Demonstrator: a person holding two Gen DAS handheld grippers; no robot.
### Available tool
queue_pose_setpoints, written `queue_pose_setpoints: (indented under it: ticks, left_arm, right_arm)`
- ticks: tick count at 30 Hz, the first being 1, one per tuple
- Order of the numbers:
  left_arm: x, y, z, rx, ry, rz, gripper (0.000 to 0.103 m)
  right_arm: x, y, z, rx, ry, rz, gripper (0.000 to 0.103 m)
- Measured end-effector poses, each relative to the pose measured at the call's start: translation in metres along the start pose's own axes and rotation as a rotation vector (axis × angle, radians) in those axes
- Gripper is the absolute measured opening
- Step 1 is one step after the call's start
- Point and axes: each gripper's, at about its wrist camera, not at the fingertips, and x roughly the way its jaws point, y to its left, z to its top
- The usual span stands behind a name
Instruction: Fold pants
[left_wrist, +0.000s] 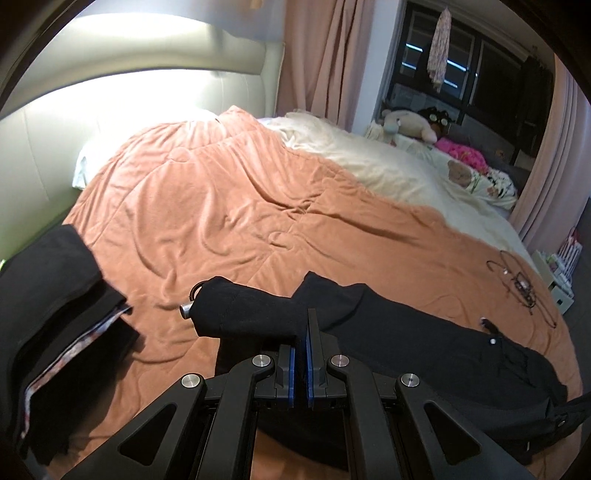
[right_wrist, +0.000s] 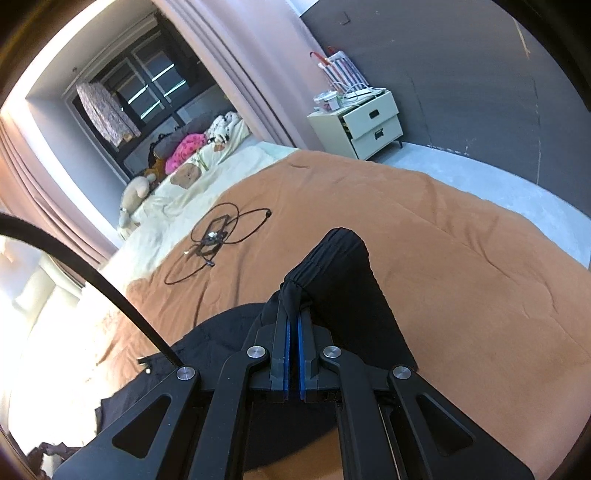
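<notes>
Black pants (left_wrist: 424, 332) lie across the orange blanket (left_wrist: 221, 206) on the bed. In the left wrist view my left gripper (left_wrist: 309, 325) is shut on a fold of the pants, and a bunched part with a metal-tipped drawstring (left_wrist: 186, 308) sticks out to the left of it. In the right wrist view my right gripper (right_wrist: 293, 306) is shut on the gathered elastic waistband of the pants (right_wrist: 332, 266), which rises over the fingertips. More black cloth spreads beneath both grippers.
A stack of folded dark clothes (left_wrist: 55, 314) sits at the left on the blanket. A tangled black cable with a small device (right_wrist: 218, 236) lies farther up the bed. Stuffed toys (left_wrist: 406, 125) line the window side. A white nightstand (right_wrist: 362, 122) stands beyond the bed.
</notes>
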Motion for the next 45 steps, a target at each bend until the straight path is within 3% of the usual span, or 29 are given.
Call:
queue_pose_setpoints:
  ticks: [22, 30, 33, 35, 36, 37, 39, 41, 45]
  left_arm:
    - [0.179, -0.052, 0.024, 0.146, 0.166, 0.077, 0.005]
    - [0.22, -0.068, 0.029, 0.186, 0.206, 0.106, 0.005]
    - [0.23, -0.073, 0.029, 0.201, 0.227, 0.139, 0.009]
    - [0.231, -0.073, 0.028, 0.205, 0.244, 0.139, 0.017]
    - [0.227, -0.073, 0.028, 0.21, 0.245, 0.139, 0.036]
    - [0.224, -0.072, 0.028, 0.214, 0.236, 0.14, 0.064]
    - [0.208, -0.069, 0.029, 0.222, 0.165, 0.148, 0.085]
    - [0.189, -0.063, 0.03, 0.223, 0.127, 0.147, 0.086]
    - [0.168, -0.052, 0.025, 0.236, 0.136, 0.138, 0.086]
  right_arm:
    - [0.158, 0.056, 0.031, -0.071, 0.06, -0.158, 0.0]
    - [0.195, 0.073, 0.032, -0.119, 0.051, -0.22, 0.0]
    - [0.207, 0.08, 0.031, -0.15, 0.065, -0.237, 0.001]
    - [0.208, 0.084, 0.032, -0.153, 0.078, -0.215, 0.011]
    - [0.205, 0.083, 0.034, -0.143, 0.078, -0.187, 0.03]
    - [0.2, 0.082, 0.036, -0.136, 0.069, -0.162, 0.059]
    - [0.179, 0.085, 0.035, -0.153, -0.006, -0.153, 0.086]
    - [0.163, 0.092, 0.031, -0.182, -0.047, -0.145, 0.088]
    - [0.152, 0.112, 0.012, -0.256, -0.005, -0.089, 0.088]
